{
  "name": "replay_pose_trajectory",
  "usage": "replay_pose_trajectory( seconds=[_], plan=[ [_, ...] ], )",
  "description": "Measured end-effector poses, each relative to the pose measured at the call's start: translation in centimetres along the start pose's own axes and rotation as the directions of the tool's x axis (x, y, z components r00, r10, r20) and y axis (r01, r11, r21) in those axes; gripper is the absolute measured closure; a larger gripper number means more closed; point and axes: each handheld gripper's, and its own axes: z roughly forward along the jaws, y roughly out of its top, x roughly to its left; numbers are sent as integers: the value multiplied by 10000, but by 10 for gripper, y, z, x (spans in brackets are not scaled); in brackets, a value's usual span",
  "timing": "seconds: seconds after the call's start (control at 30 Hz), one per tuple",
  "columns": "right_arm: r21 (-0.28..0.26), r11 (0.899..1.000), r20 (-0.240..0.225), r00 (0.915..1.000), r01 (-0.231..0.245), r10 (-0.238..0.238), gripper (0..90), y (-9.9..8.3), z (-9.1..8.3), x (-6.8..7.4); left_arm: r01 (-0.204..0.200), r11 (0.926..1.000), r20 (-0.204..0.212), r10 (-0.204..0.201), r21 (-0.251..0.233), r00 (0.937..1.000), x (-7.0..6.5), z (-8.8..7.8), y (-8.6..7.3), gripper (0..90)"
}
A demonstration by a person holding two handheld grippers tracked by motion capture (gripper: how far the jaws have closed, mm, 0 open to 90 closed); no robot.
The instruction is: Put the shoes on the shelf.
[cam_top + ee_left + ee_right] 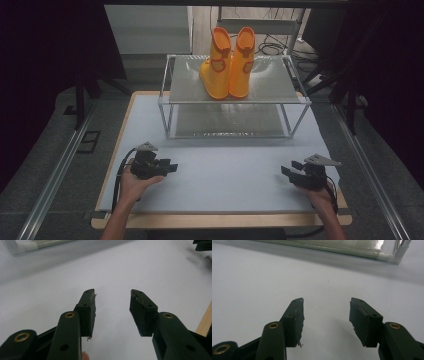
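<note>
Two grippers rest low over the pale surface (225, 185), one at each near corner, with nothing in either. At the left, the left gripper (170, 167) sits in the person's left hand (131, 182), pointing toward the middle of the surface; in the left gripper view (112, 310) its jaws stand well apart with only bare surface between them. Farther back, at the centre, a clear two-level shelf (172, 107) stands on the surface, and a pair of orange boots (227, 67) stands upright on its top level, the two touching side by side, well apart from both grippers. At the right, the right gripper (289, 168), held in the right hand (317, 192), points inward too; its jaws (326, 320) likewise gape wide and empty above the surface.
</note>
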Motion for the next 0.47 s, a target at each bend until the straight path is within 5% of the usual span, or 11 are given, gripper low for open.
replay_pose_trajectory(
  seconds=[0.47],
  plan=[
    [-30, 10000, -63, 10000, 24, -24, 408, 4, 0, 3, 357, 9992, 367, -349, -206, 9987, 4, 2, 1, 503]
  ],
)
